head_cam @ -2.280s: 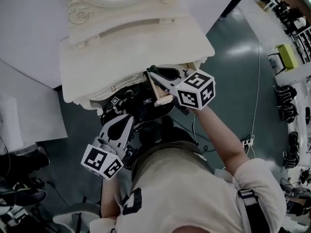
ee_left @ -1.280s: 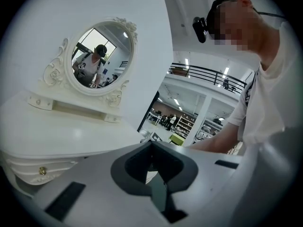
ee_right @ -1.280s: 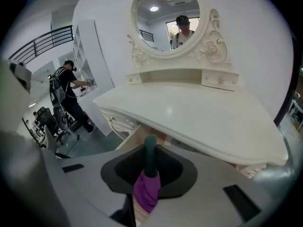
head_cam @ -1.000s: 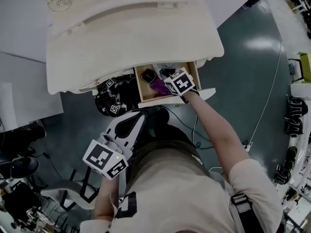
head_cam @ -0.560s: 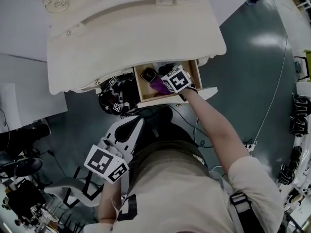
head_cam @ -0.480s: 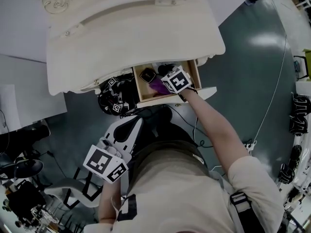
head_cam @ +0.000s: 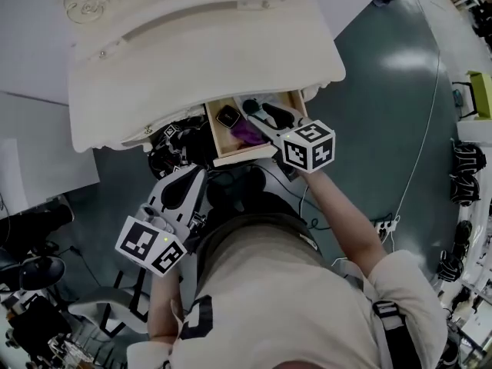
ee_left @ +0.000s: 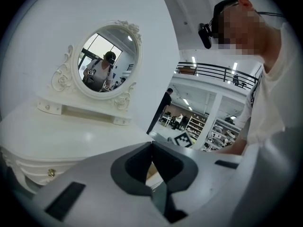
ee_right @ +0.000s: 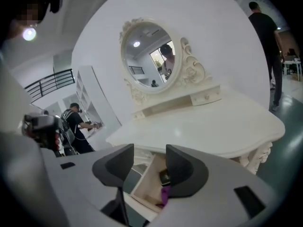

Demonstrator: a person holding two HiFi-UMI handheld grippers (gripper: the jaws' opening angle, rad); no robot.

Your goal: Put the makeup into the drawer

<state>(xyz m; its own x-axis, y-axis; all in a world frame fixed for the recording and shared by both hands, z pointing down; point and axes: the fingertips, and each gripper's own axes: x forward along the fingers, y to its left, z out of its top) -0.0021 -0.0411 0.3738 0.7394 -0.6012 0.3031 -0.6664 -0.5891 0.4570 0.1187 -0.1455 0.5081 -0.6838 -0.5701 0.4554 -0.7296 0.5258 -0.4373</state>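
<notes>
Left gripper (ee_left: 152,146): carried low at the person's left side, in front of the table; its jaws are brought together at the tips, and nothing is gripped between them. Right gripper (ee_right: 149,162): held above the front of the open drawer (head_cam: 243,157) and pointed somewhat downward. Its jaws are set well apart, having just been opening. Nothing is lodged between the pads, and the drawer's inside is seen through the gap. The drawer is of pale wood and is pulled out from under the front of the dressing table (head_cam: 200,52). Purple makeup item (head_cam: 246,132): laid on the drawer floor near the front, clear of both jaws and touched by neither gripper. Small dark square case (head_cam: 228,117): lodged in the same drawer, just beside the purple item and further in. Dark gear with square markers (head_cam: 181,149): seen under the table, beside the drawer on the left gripper's side; what it is cannot be told. The dressing table is cream-white, with a curved top kept bare and a carved edge. Oval mirror (ee_right: 149,56): set upright at the back of the table in a scrolled white frame, with a person reflected in it. Floor (head_cam: 384,114): dark teal and glossy, with a thin cable run across it. Person in dark clothing (ee_right: 266,41): stood far off past the table's end, as seen in the right gripper view.
</notes>
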